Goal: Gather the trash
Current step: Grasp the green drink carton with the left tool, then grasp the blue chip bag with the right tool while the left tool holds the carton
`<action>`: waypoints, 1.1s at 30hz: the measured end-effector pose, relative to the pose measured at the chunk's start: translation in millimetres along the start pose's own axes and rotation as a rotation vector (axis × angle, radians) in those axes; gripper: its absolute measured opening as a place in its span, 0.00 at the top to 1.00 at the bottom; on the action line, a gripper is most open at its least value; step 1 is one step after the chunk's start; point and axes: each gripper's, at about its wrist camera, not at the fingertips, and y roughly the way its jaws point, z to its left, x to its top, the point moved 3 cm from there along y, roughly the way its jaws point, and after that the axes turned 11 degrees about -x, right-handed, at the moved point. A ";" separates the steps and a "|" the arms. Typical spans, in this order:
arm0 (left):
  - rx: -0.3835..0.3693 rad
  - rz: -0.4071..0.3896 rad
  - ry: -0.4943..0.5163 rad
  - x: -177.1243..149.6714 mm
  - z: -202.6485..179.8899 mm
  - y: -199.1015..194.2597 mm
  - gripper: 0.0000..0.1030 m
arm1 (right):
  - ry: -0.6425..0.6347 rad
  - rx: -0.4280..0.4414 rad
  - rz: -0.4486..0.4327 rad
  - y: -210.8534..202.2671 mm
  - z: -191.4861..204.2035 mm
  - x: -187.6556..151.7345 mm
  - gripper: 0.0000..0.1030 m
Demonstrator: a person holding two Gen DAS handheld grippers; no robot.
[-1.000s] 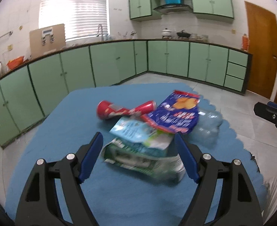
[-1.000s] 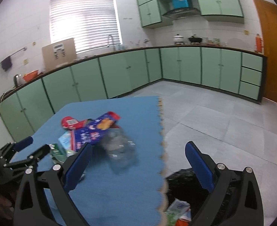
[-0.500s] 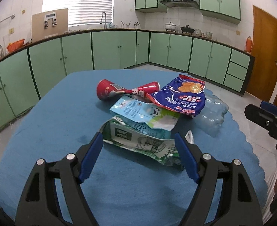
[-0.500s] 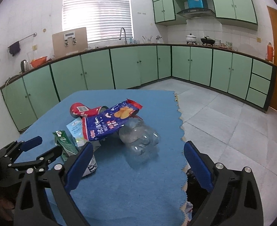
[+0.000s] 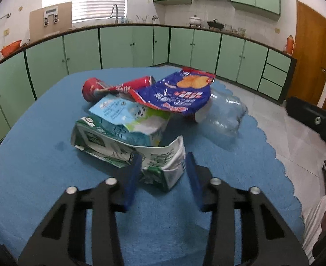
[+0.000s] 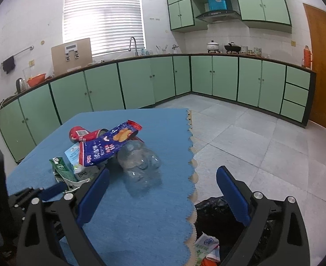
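Trash is heaped near the middle of the blue-covered worktop (image 5: 41,177), and I am on the pick-up step for the nearest piece: a flattened green-and-white milk carton (image 5: 127,148) lying at the near side of the heap. My left tongs (image 5: 162,168) are closing with the carton's crumpled, torn-open end between the blue pads; from the left wrist view I cannot yet see the pads pressing into it. My right tongs (image 6: 160,190) stand wide apart with nothing in them, hovering over the worktop's right edge, above a black bin bag (image 6: 214,208) on the floor that already holds some wrappers.

Next, I judge, I need a firm pinch on that carton end, then a lift clear of the heap and a carry over the scalloped right edge to the bag. The light blue carton (image 5: 127,117) rests on top of the green one, so it may drag or tumble as I lift.

The cartons are waxed card, creased and squashed flat, stiff enough to hold a fold. The blue chip bag (image 5: 176,95) is glossy, crinkled film draped over its neighbours. The red can (image 5: 109,87) is dented thin metal, crushed at the waist. The clear plastic bottle (image 6: 140,166) lies on its side toward the right edge, ribbed and partly collapsed. The worktop cover looks like soft, finely textured foam matting.
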 end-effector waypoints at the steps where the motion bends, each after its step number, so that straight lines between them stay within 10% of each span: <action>1: 0.000 0.001 -0.002 -0.6 -0.5 0.9 0.72 | 0.005 0.001 0.001 0.2 -1.7 -0.5 0.08; 10: -0.021 -0.005 0.033 -3.3 -11.2 -3.3 0.96 | 0.017 0.006 0.002 1.8 -5.4 -1.5 0.08; 33: 0.028 0.004 -0.072 -1.6 44.1 -29.5 0.96 | -0.036 0.043 -0.001 -4.9 21.9 -2.1 0.08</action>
